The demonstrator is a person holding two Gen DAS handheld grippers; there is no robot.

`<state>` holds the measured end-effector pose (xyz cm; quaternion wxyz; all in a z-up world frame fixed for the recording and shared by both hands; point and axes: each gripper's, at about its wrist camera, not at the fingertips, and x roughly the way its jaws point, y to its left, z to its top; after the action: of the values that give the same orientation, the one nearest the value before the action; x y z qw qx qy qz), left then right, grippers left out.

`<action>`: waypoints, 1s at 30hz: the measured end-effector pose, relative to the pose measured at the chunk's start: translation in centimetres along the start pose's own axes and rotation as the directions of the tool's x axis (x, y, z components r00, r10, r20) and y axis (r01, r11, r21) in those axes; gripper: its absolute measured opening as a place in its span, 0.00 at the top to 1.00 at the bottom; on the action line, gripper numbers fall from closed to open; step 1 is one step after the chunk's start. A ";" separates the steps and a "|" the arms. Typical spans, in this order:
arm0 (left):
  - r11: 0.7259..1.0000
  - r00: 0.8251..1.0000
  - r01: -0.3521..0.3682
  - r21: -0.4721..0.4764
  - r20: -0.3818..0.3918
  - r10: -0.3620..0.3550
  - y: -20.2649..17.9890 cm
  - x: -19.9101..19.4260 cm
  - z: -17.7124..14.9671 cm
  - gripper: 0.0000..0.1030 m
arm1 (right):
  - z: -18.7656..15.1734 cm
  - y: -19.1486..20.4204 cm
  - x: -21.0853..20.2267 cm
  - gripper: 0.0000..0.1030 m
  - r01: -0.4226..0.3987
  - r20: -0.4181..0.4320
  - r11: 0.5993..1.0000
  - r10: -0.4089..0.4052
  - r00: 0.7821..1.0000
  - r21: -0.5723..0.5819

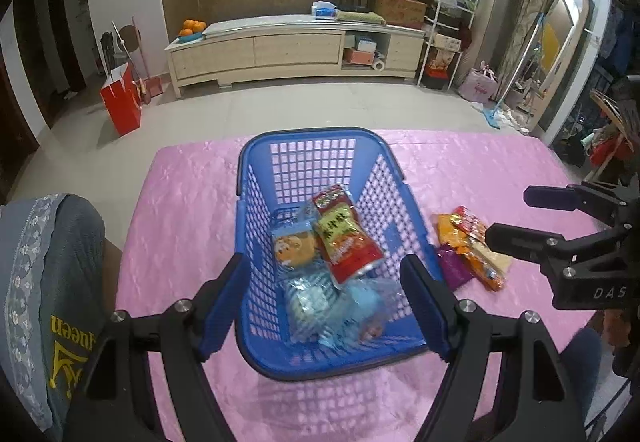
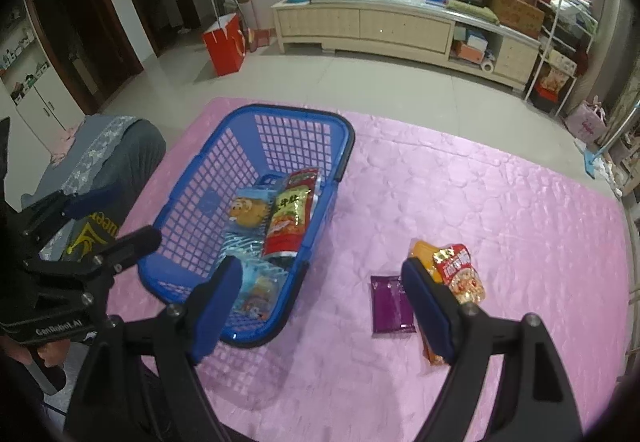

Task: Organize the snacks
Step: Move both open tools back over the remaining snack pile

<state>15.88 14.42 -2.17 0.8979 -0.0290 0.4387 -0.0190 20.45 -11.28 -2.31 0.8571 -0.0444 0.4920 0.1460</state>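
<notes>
The left gripper [image 1: 326, 316] hangs over the near end of the blue plastic basket [image 1: 256, 170], its jaws spread wide with nothing gripped between them. In the basket lie a clear pale-blue packet [image 1: 320, 306], a packet with a cartoon face [image 1: 292, 246] and a red and green snack pouch [image 1: 344, 242] slanting across them. The right gripper [image 2: 320, 310] is also spread wide and empty, above the pink quilted tablecloth [image 2: 500, 202] between the basket and the loose snacks. Beside its right finger [image 2: 426, 310] rest a flat purple packet [image 2: 390, 304] and a red and orange snack bag [image 2: 460, 270], both still outside the basket. Beyond the table stand a red paper bag [image 2: 224, 46] and a long beige cabinet [image 2: 380, 26].
</notes>
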 end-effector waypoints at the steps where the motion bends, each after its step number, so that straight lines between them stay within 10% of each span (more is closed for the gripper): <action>1: 1.000 1.000 0.007 0.000 0.003 -0.007 -0.4 -0.5 -0.2 0.27 | -0.3 -0.1 -0.5 0.17 0.003 0.006 1.000 -0.003 1.000 0.002; 16: 0.999 0.999 0.046 0.027 0.017 -0.046 -6.4 -2.8 -1.4 0.27 | -5.6 -3.8 -5.6 0.17 0.114 0.099 0.993 -0.115 0.988 0.009; 30: 0.996 0.996 0.080 0.034 -0.039 -0.078 -13.3 0.9 -3.7 0.27 | -10.4 -10.4 -3.8 0.17 0.202 0.002 0.979 -0.203 0.979 0.025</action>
<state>13.39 0.95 -4.18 0.8884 -0.0301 0.4537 -0.0627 13.02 -24.23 -5.10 0.8692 -0.0832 0.4847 0.0519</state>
